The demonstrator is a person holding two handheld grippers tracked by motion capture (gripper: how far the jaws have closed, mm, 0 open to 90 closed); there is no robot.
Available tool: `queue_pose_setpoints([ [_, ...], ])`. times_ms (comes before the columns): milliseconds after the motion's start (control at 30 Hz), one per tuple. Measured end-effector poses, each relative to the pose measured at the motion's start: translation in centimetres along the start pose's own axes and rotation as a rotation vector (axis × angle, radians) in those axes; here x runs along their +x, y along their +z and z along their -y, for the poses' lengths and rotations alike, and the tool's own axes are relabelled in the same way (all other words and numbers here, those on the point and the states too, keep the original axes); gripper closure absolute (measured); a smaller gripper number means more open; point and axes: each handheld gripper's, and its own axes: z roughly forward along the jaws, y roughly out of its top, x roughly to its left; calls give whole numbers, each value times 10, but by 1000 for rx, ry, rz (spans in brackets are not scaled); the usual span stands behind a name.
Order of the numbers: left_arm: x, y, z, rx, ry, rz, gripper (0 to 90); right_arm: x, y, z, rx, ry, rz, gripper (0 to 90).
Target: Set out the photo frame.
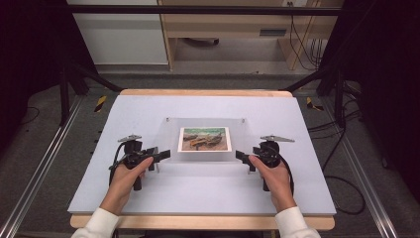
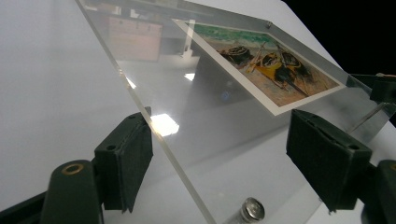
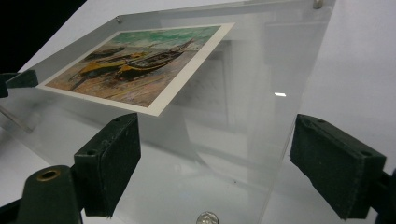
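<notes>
I am holding my left claw (image 1: 159,155) and my right claw (image 1: 242,156) at the two side edges of a clear acrylic frame (image 1: 205,161), which is lying on the pale grey surface (image 1: 297,193) between them. Both claws are standing apart, jaws wide, with the frame's edge reaching in between each pair; the black padded faces are not pressing on it. The frame is a flat, glossy, see-through plate, catching reflections of the room. A small round metal stud (image 2: 252,208) is sitting at its near corner just ahead of my left claw, and another stud (image 3: 207,218) just ahead of my right. Inside the frame, farther in from both claws, a white-bordered picture (image 1: 204,139) of boats on a beach is showing, matte and painterly. Beyond the surface's wooden far edge, a light wood cabinet (image 1: 228,29) is standing on the floor, with dark cables (image 1: 304,44) hanging beside it.
</notes>
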Motion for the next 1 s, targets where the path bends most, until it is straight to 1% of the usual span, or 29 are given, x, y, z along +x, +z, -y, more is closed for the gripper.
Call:
queue_pose_setpoints([
  [67, 0, 1, 0, -2, -2, 0, 221, 0, 1, 0, 2, 12, 0, 165],
  [167, 0, 1, 0, -3, 0, -1, 220, -2, 2, 0, 1, 14, -6, 165],
  [233, 0, 1, 0, -3, 0, -2, 220, -3, 3, 0, 1, 32, -10, 164],
  [267, 0, 1, 0, -3, 0, -2, 220, -4, 3, 0, -1, 33, -14, 165],
  [300, 0, 1, 0, -3, 1, -3, 220, -5, 4, 0, 2, 50, -20, 165],
  [367, 0, 1, 0, -3, 1, -3, 221, -5, 4, 0, 4, 53, -24, 166],
  [400, 0, 1, 0, -3, 1, -3, 221, -6, 4, 0, 5, 52, -31, 171],
  [467, 0, 1, 0, -3, -1, -4, 220, -5, 5, 1, 12, 65, -51, 166],
  [567, -1, 1, 0, -4, 2, -6, 222, -6, 5, 1, 3, 62, -38, 179],
  [767, -1, 0, 0, -3, 2, -5, 220, -6, 4, 1, 7, 62, -47, 182],
  [867, -1, 0, 1, -3, 1, -4, 220, -7, 3, 1, 12, 64, -61, 184],
  [933, -2, 0, 1, -5, -7, -6, 220, -7, 3, 1, 15, 66, -63, 187],
  [1000, -2, 1, 2, 2, -18, 13, 218, -7, 3, 1, 14, 66, -64, 188],
])
